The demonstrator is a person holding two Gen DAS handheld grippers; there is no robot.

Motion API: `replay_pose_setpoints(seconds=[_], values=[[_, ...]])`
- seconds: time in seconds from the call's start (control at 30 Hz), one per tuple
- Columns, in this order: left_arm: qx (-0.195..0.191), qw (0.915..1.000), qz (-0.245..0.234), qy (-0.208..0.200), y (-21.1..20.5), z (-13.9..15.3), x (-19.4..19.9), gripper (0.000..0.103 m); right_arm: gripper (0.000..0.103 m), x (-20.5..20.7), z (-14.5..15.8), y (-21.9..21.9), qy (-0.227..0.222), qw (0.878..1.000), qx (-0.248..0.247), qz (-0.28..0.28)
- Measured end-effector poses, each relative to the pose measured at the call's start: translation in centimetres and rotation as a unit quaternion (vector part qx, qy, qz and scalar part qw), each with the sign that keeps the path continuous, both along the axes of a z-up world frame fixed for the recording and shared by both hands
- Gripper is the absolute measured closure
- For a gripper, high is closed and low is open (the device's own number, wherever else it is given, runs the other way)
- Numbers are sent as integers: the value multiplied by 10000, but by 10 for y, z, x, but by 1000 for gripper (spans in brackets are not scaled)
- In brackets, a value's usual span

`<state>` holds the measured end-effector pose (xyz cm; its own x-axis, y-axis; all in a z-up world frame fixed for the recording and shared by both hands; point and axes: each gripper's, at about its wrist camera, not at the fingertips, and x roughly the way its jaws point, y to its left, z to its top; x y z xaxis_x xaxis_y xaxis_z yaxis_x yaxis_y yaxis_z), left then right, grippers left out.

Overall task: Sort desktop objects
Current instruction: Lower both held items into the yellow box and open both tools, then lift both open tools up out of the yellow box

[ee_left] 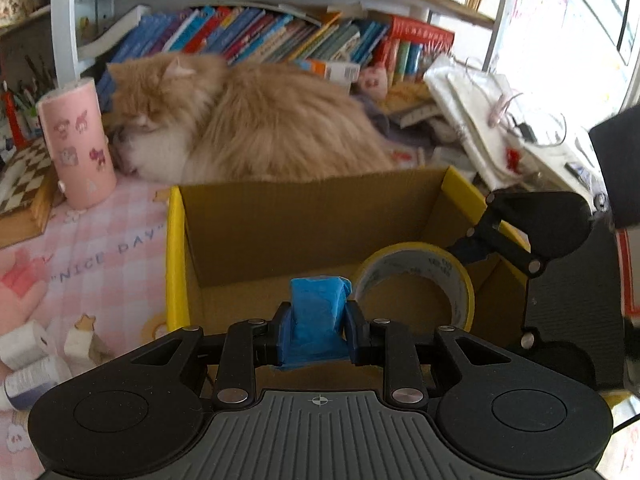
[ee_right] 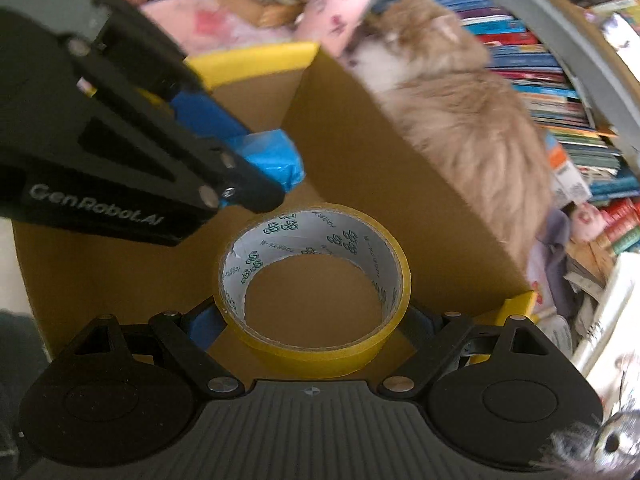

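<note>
left gripper point(ee_left: 318, 330) pinching blue wad point(ee_left: 318, 312) | right gripper point(ee_right: 314, 322) clamping tape roll point(ee_right: 316, 280) | both over box point(ee_left: 304, 216)

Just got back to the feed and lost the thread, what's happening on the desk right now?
Both tongs are over the open cardboard box. The left tongs are shut on a small blue packet; the right tongs grip a yellow tape roll by its sides. Neither item has been let go. A fluffy cat lies just behind the box.
</note>
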<state>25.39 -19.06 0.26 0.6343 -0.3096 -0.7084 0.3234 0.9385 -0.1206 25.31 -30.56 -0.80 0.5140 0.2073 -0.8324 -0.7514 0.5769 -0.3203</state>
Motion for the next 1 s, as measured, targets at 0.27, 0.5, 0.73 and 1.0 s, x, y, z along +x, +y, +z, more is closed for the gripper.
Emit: replay_pose_setpoints(seconds=[0.27,0.5,0.73,1.0], values=[[40,9999,13,107,-4,-4,0,77,14,9,-9,-1,471,9988,-21,-113],[15,9999,-5,-125,-5,-1,-7,62,14,9,-8,0,493,9988,-40,-48],[-125,9993,6,-349,-10,6,-22,36,12,4,0,-9,298,9991,287,-119],[-295,9960,392,-750,9,34,-49,28,12,-16,25,-34,-108,9942,906,-564]])
